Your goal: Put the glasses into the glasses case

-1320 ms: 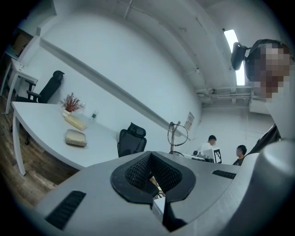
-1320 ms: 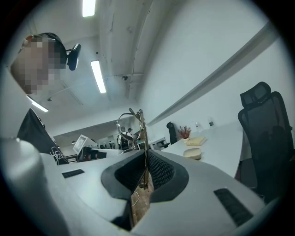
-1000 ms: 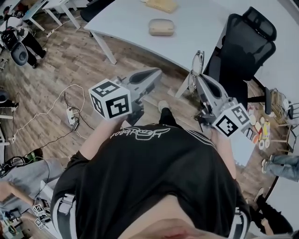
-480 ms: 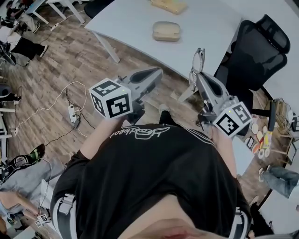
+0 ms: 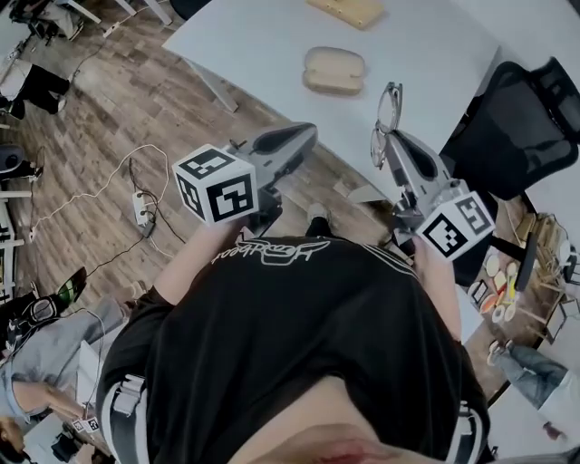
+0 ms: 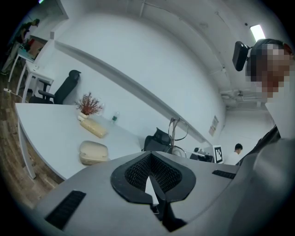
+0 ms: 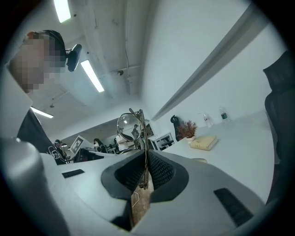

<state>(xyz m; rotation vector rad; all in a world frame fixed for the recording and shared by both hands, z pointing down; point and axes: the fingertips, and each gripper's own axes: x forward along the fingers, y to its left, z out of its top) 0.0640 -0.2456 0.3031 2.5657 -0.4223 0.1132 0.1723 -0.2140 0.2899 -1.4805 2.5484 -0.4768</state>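
Glasses (image 5: pixel 384 116), one pair with a thin wire frame and two round clear lenses, stand upright over the near edge of the white table (image 5: pixel 254 36), grasped in the right hand-held gripper; the sweep below runs from the left side of the head view. A wood-plank floor (image 5: pixel 109 118) carries one thin white cable (image 5: pixel 91 195) that loops to a small power strip (image 5: pixel 140 216). Next comes the left hand-held gripper (image 5: pixel 306 134), smooth grey plastic with a black-and-white marker cube (image 5: pixel 216 186) at its back; in the left gripper view its ribbed black pads (image 6: pixel 133 173) meet at the tips with nothing between them, so it is clenched and empty (image 6: pixel 150 156). Beyond it, on the smooth table, lies one glasses case (image 5: pixel 333 71), beige, rounded and oval, its lid closed; it is well apart from the glasses. Farther back lies one tan oblong block (image 5: pixel 349 9). To the right, the right hand-held gripper (image 5: pixel 391 138) has a marker cube (image 5: pixel 458 227) of its own; in the right gripper view its ribbed pads (image 7: pixel 159 170) are closed on the wire frame (image 7: pixel 144 138), which is seen edge-on, with one round lens (image 7: pixel 128 125) above the tips. At the far right one black office chair (image 5: pixel 521 109) stands beside the table. In all there are two hand-held grippers, two cubes, one case and one pair.
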